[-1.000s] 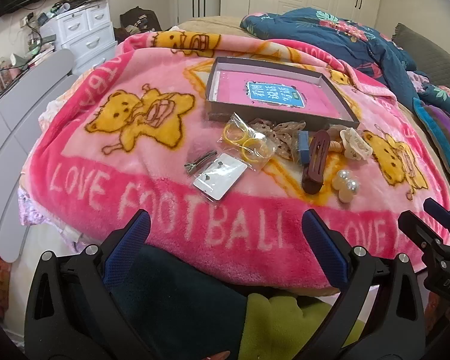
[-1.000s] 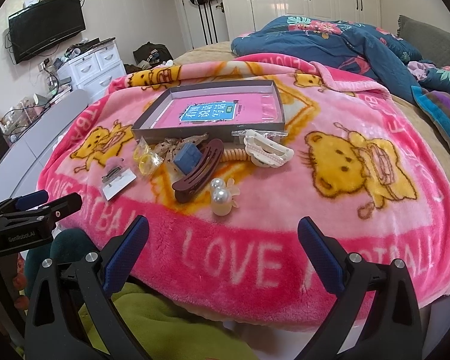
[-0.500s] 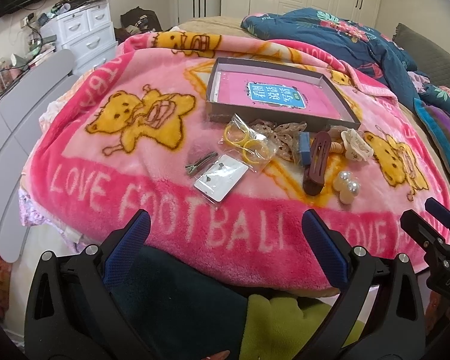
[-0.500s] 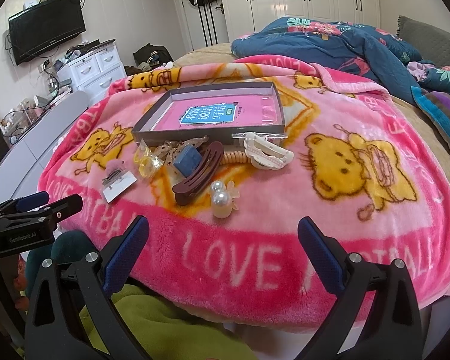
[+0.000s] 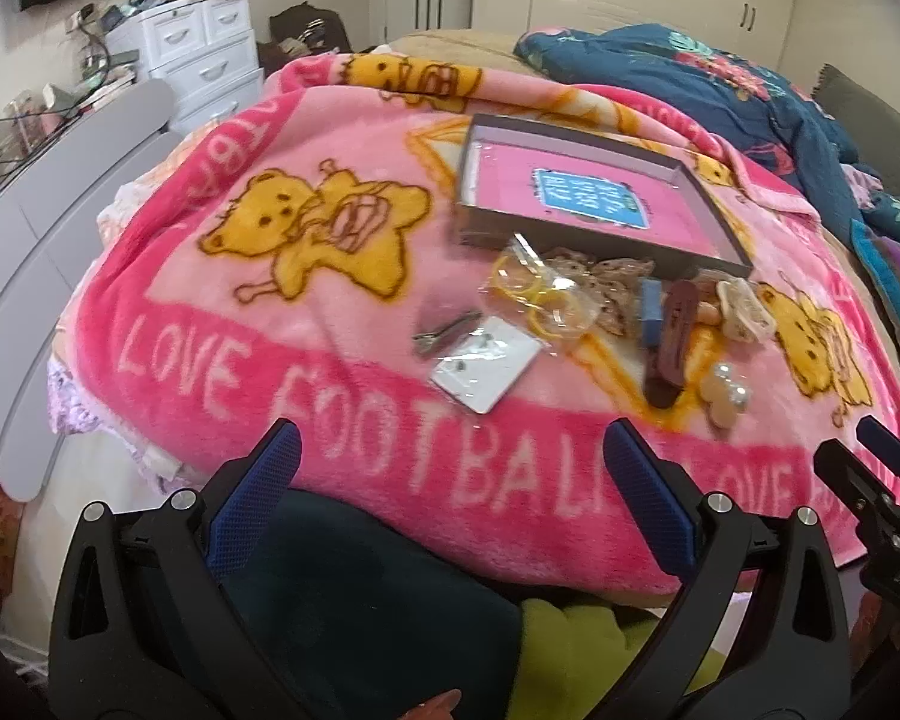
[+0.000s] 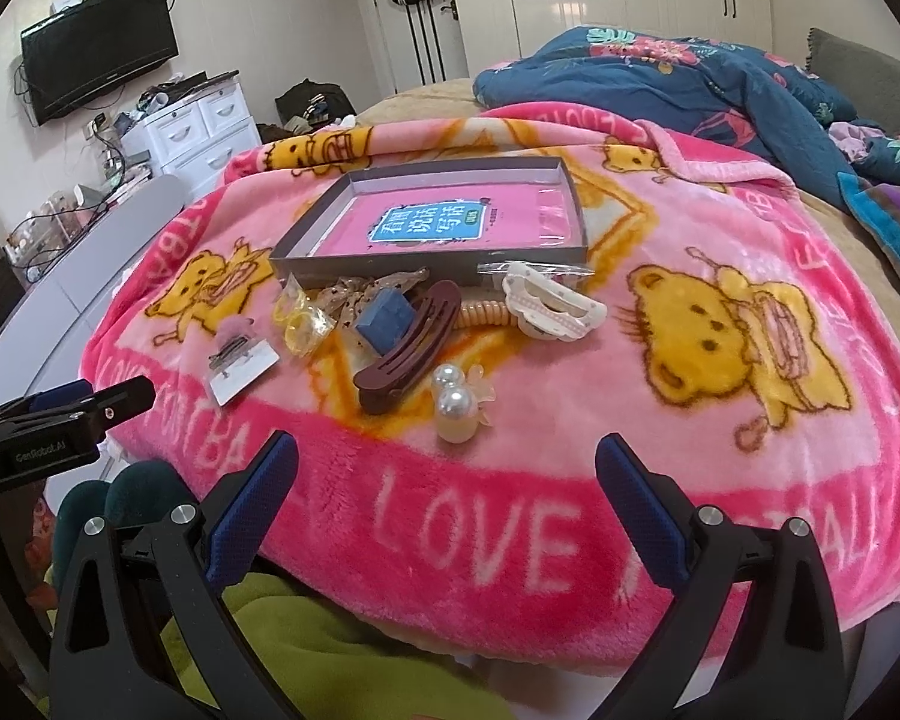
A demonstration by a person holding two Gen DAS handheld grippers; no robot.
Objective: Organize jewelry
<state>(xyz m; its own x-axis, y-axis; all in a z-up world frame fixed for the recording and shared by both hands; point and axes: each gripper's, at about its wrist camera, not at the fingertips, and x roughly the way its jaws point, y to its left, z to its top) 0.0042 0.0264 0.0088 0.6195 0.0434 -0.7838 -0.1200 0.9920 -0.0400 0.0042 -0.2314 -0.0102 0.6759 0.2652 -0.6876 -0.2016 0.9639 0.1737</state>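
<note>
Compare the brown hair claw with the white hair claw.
The brown hair claw is dark, long and narrow; the white hair claw is pale, shorter and wider. The brown one lies nearer the camera, beside the pearls; the white one lies by the tray. Both rest on the blanket, ungrasped.

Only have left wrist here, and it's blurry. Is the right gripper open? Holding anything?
Observer: The right gripper is open and empty.
Operator: What's straight ahead of it?
Observer: The pearl hair clip, almost centred between its fingers, loose on the blanket.
Operator: Anything between the brown clip and the white claw clip?
Observer: A coiled peach hair tie lies between the brown clip and the white claw clip.
</note>
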